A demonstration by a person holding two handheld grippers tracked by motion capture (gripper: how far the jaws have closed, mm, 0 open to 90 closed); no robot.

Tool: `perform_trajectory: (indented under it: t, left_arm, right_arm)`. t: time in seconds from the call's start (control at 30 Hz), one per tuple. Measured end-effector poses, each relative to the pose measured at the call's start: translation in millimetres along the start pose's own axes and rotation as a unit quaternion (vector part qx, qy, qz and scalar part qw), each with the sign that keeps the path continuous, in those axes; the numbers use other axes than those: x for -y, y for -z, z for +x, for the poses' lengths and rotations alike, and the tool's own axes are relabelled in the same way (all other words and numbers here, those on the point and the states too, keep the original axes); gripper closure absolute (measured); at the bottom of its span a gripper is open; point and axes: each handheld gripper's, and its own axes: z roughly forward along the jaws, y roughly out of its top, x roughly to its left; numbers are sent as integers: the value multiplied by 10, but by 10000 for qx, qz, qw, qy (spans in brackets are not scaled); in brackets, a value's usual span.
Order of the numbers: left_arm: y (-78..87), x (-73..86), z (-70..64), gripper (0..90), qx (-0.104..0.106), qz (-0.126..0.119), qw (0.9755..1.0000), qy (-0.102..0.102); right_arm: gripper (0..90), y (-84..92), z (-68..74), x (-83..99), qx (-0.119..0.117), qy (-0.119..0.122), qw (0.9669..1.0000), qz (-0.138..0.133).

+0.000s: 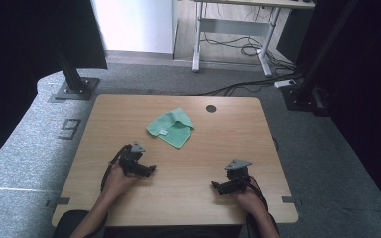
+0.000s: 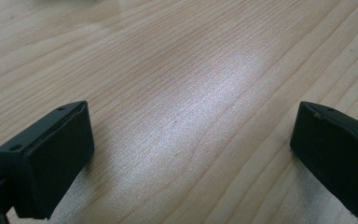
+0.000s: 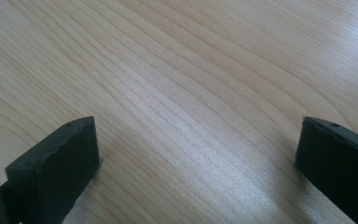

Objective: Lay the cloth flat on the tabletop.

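A green cloth point(image 1: 171, 127) lies folded and a little crumpled on the far middle of the wooden table point(image 1: 228, 144). My left gripper point(image 1: 149, 170) rests low on the table at the near left, tips pointing right, well short of the cloth. In the left gripper view its jaws stand wide apart point(image 2: 191, 149) with bare wood between them. My right gripper point(image 1: 215, 186) sits at the near right, tips pointing left. Its jaws are also spread wide point(image 3: 196, 158) over bare tabletop. Neither holds anything.
A round dark cable hole point(image 1: 211, 108) is in the tabletop near the far edge. Black frame posts point(image 1: 72, 74) stand on the grey carpet at both far corners. A desk with cables point(image 1: 238, 47) stands farther back.
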Motion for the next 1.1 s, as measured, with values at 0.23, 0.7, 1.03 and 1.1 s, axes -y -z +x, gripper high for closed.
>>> perform_trajectory:
  t: [0.23,0.7,1.03,1.1]
  left_arm:
    - [-8,-11,5,10,29,-34,10000,-12]
    - [-18,-20,-1,0,33,-4,10000,-25]
    - [-21,-26,-11,0,-6,-1,10000,21]
    - [-26,-51,-20,3,-38,50,10000,51]
  right_arm:
    - [0,0,0,0,1,-1,10000,0]
    - [0,0,0,0,0,-1,10000,0]
    - [0,0,0,0,0,-3,10000,-1]
    - [0,0,0,0,-1,-1,10000,-2]
